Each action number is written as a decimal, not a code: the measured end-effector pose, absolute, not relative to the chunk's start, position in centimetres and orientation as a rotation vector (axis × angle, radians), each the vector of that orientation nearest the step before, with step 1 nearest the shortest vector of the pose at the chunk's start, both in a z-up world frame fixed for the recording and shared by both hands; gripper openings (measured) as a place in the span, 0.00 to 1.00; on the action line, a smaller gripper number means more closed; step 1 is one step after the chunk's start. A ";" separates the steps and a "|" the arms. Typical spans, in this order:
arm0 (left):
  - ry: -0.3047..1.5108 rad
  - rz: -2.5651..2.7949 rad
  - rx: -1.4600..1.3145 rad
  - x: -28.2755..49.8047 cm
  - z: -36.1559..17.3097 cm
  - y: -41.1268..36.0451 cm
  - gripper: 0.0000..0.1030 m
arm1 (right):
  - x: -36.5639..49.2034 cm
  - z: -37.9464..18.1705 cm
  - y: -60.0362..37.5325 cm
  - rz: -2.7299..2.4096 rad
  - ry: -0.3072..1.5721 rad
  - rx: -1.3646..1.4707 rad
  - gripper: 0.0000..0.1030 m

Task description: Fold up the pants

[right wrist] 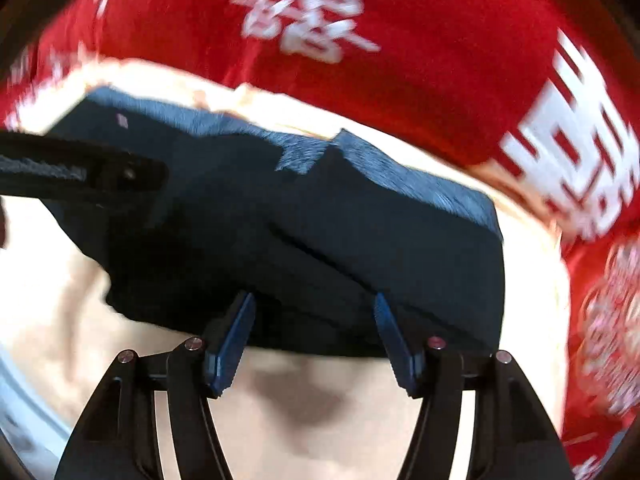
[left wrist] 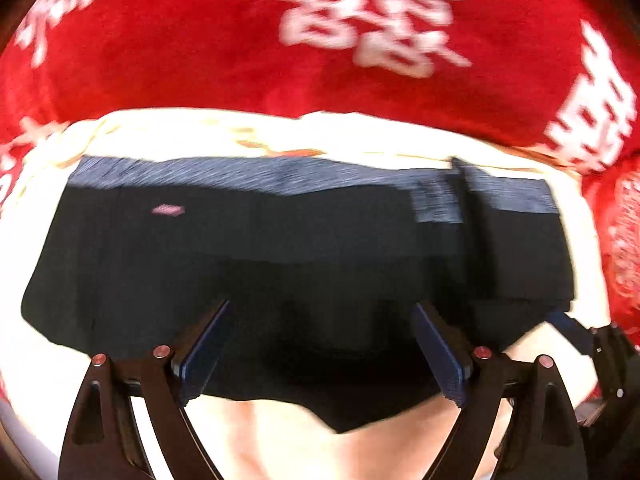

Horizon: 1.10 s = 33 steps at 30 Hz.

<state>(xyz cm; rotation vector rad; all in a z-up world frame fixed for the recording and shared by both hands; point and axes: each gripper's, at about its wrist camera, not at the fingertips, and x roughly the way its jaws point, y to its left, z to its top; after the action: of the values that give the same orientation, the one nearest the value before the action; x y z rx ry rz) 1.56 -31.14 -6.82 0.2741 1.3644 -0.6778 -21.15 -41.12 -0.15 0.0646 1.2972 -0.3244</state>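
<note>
Dark navy pants [left wrist: 280, 264] lie folded into a wide bundle on a pale cream sheet [left wrist: 360, 140], with a lighter blue-grey band along the far edge and a small pink tag. They also show in the right wrist view [right wrist: 320, 232]. My left gripper [left wrist: 322, 312] is open, its blue-padded fingers spread over the near edge of the pants. My right gripper [right wrist: 314, 304] is open, its fingers spread at the near edge of the bundle. The left gripper's finger [right wrist: 80, 168] crosses the left side of the right wrist view. The right gripper's finger [left wrist: 576, 332] shows at the right of the left wrist view.
A red blanket [left wrist: 200, 40] with large white characters lies behind and to the right of the cream sheet; it also shows in the right wrist view [right wrist: 440, 60]. Bare cream sheet lies in front of the pants. Both views are motion-blurred.
</note>
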 end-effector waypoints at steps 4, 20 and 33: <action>1.352 -0.846 0.318 -0.5 -5.9 -35.6 0.87 | -23.7 1.4 -45.9 -0.379 1.273 0.271 0.64; 1.518 -0.992 0.307 -1.7 -9.5 -42.6 0.07 | -27.2 0.1 -52.3 -0.458 1.299 0.529 0.41; 1.487 -0.941 0.350 -3.5 -10.3 -39.5 0.06 | -25.3 -0.3 -53.8 -0.343 1.262 0.573 0.41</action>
<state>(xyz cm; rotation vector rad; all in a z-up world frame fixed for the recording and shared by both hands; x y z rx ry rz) -3.54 -39.48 -10.34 0.3500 1.4871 -0.9414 -25.31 -53.77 -0.31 0.5729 1.2616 -0.3430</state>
